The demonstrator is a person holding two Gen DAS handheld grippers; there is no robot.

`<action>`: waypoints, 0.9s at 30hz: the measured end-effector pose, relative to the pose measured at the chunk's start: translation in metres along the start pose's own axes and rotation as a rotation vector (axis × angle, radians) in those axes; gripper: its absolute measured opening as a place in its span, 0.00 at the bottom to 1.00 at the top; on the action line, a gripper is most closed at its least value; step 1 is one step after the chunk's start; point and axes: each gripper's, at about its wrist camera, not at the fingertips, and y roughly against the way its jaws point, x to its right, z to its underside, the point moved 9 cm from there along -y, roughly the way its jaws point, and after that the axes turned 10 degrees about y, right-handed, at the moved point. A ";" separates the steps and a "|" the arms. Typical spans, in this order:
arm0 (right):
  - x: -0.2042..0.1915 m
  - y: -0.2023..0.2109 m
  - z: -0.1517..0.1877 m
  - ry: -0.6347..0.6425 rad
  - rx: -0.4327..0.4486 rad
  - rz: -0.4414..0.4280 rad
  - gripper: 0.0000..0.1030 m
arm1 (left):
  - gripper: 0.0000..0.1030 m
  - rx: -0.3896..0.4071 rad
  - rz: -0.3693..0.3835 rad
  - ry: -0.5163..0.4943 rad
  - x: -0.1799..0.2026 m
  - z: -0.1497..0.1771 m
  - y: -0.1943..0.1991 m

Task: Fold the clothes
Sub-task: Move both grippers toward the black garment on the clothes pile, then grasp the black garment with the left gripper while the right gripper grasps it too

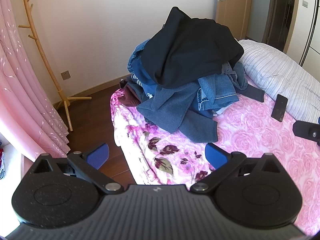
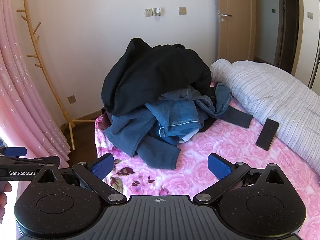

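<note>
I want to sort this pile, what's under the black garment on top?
Under the black garment lie blue jeans and a grey-blue sweater. Anything deeper is covered.

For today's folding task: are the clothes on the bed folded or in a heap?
In a heap: the clothes lie crumpled, a black top draped over.

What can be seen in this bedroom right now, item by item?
Black garment: one, topping the clothes heap.
Blue denim jeans: count unclear, mid-heap.
Grey-blue fleece garment: one, at the heap's front.
Pink rose-patterned bedspread: one, covering the bed.
White striped quilt: one, right of the heap.
Black smartphone: one, beside the quilt.
Wooden coat stand: one, by the wall.
Pink curtain: one, far left.
Brown door: one, behind.
Left gripper: blue-padded jaws open, empty.
Right gripper: likewise.
</note>
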 end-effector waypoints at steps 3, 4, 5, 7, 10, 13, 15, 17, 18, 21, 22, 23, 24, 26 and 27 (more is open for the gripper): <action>0.002 0.000 -0.001 -0.007 0.002 -0.006 0.99 | 0.98 -0.005 0.020 0.000 0.001 -0.002 0.001; 0.004 0.000 -0.002 -0.012 0.009 -0.011 0.99 | 0.98 -0.007 0.028 0.000 0.002 -0.003 0.001; 0.005 0.002 -0.003 -0.019 0.025 -0.018 0.99 | 0.98 -0.006 0.030 0.002 0.002 -0.003 0.001; 0.009 0.007 -0.006 -0.026 0.053 -0.019 0.99 | 0.98 -0.001 0.028 0.004 0.001 -0.006 0.002; 0.017 0.014 -0.013 -0.010 0.092 -0.015 0.99 | 0.98 0.012 0.024 -0.005 -0.002 -0.011 0.001; 0.024 0.019 -0.020 0.022 0.150 -0.028 0.99 | 0.98 0.040 0.030 -0.020 -0.005 -0.021 0.001; 0.030 0.021 -0.025 0.022 0.183 -0.043 0.99 | 0.98 0.070 0.043 -0.048 -0.004 -0.032 0.001; 0.037 0.020 -0.031 0.007 0.195 -0.053 0.99 | 0.98 0.099 0.058 -0.075 -0.003 -0.046 -0.001; 0.040 0.017 -0.034 0.001 0.196 -0.057 0.99 | 0.98 0.112 0.067 -0.086 -0.002 -0.054 -0.003; 0.049 0.008 -0.045 -0.004 0.195 -0.068 0.99 | 0.98 0.153 0.097 -0.124 0.005 -0.083 -0.017; 0.051 0.005 -0.050 0.006 0.197 -0.069 0.99 | 0.98 0.168 0.107 -0.138 0.007 -0.095 -0.024; 0.053 0.000 -0.055 0.018 0.193 -0.066 0.99 | 0.98 0.178 0.117 -0.154 0.011 -0.107 -0.034; 0.057 -0.009 -0.061 0.024 0.189 -0.057 0.99 | 0.98 0.187 0.127 -0.170 0.014 -0.120 -0.045; 0.066 -0.027 -0.075 0.031 0.180 -0.032 0.99 | 0.98 0.203 0.145 -0.207 0.024 -0.146 -0.069; 0.070 -0.037 -0.082 0.034 0.176 -0.019 0.99 | 0.98 0.207 0.153 -0.233 0.030 -0.161 -0.084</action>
